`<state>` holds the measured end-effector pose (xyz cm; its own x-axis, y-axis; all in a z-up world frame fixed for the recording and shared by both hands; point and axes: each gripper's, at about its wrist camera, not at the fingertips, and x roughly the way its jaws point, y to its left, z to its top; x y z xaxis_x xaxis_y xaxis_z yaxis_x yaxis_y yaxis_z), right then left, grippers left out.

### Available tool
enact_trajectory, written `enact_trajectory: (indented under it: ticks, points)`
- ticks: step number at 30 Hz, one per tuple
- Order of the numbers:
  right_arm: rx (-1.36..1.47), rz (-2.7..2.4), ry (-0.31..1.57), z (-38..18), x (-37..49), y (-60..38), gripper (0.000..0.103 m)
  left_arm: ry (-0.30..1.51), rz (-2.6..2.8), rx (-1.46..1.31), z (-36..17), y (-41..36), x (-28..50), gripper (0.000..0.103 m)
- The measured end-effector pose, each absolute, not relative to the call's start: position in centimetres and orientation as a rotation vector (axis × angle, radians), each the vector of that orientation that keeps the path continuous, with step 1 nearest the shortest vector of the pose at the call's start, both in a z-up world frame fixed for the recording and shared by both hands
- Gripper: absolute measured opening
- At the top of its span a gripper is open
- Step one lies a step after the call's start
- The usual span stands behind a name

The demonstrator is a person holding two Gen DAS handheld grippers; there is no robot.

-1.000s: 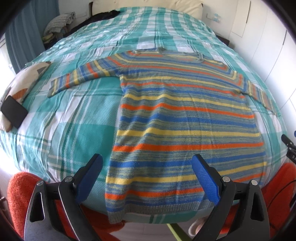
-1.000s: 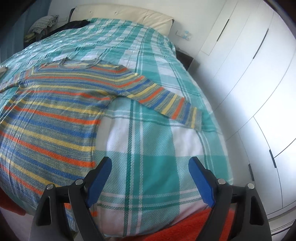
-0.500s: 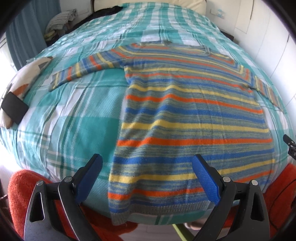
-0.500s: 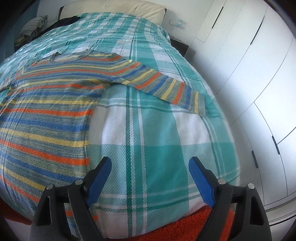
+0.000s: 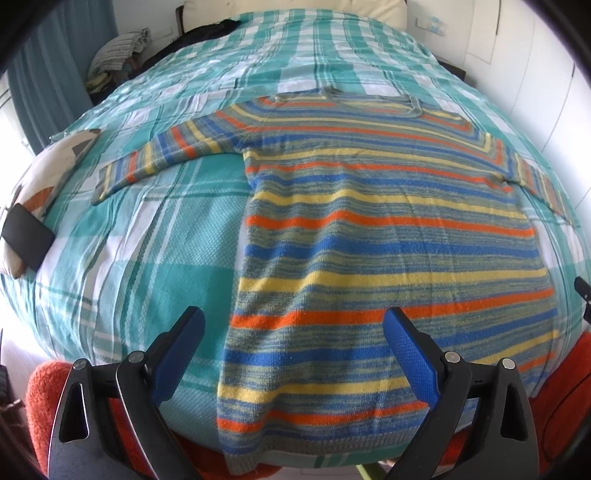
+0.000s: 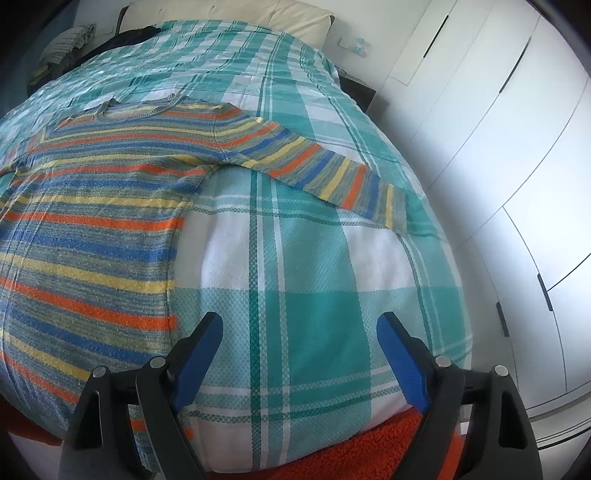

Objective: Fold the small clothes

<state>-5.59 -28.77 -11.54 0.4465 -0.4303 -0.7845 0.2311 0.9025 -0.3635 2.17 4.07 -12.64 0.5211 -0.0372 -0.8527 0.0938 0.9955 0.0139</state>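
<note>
Bed (image 5: 122,236) with teal check cover, white wardrobe (image 6: 517,155) beside it, blue curtain (image 5: 44,85), orange rug (image 6: 369,446), daylight

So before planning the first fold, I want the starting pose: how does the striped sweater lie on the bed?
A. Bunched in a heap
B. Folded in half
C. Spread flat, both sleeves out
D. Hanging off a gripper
C: the striped sweater lies flat on the bed, a sleeve out to each side.

sweater (image 5: 388,229) lying flat on the bed (image 5: 155,266), sleeves spread to both sides, neck toward the headboard (image 5: 295,7), phone (image 5: 26,236) on a pillow (image 5: 55,162) at the bed's left edge
</note>
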Motion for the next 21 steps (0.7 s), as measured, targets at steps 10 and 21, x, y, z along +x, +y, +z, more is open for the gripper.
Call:
enact_trajectory:
  ticks: [10, 21]
  points:
    - [-0.199, -0.401, 1.048, -12.3, -5.0, -29.8, 0.085, 1.023, -0.073, 0.084, -13.0, 4.4, 2.5, 0.098]
    - [0.689, -0.337, 0.842, -11.1, 0.4, -56.2, 0.082, 0.912, 0.046, -0.055, -11.2, 9.7, 4.1, 0.098]
